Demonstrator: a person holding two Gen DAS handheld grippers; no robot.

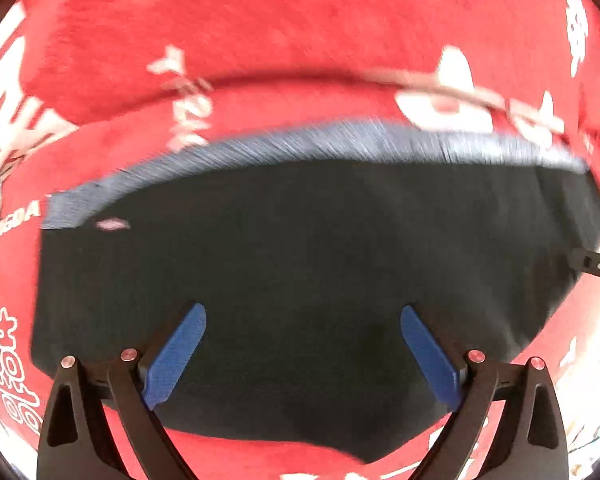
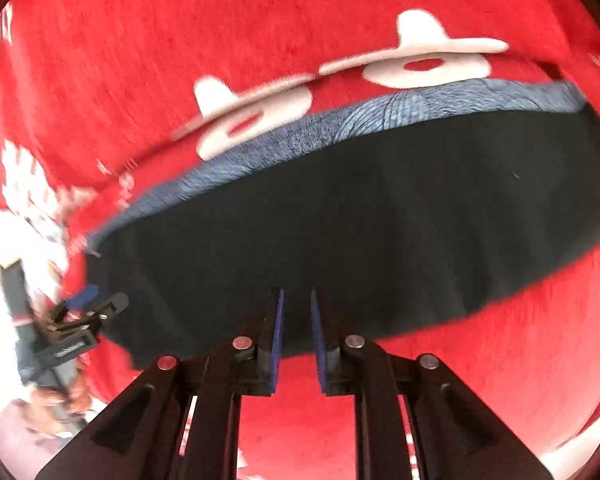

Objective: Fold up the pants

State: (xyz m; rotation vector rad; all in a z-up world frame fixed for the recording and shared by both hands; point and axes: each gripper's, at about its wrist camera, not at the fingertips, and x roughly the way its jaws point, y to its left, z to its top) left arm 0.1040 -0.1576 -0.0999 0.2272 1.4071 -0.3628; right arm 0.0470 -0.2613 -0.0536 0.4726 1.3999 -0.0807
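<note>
The left tool [image 1: 303, 316] hangs with its blue pads spread wide over the near part of the dark pants [image 1: 300, 248]; the right tool [image 2: 297, 300] has its pads nearly together (a narrow gap shows, nothing between them). The pants lie folded flat on the red cloth [image 1: 260, 20], a grey-blue band [image 2: 380, 120] along their far edge.

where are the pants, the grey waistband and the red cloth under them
pants [image 1: 320, 248], left wrist view, middle of the dark fabric
grey waistband [image 2: 380, 120], right wrist view, ribbed far edge
red cloth [image 2: 220, 20], right wrist view, bare patch beyond the pants
</note>
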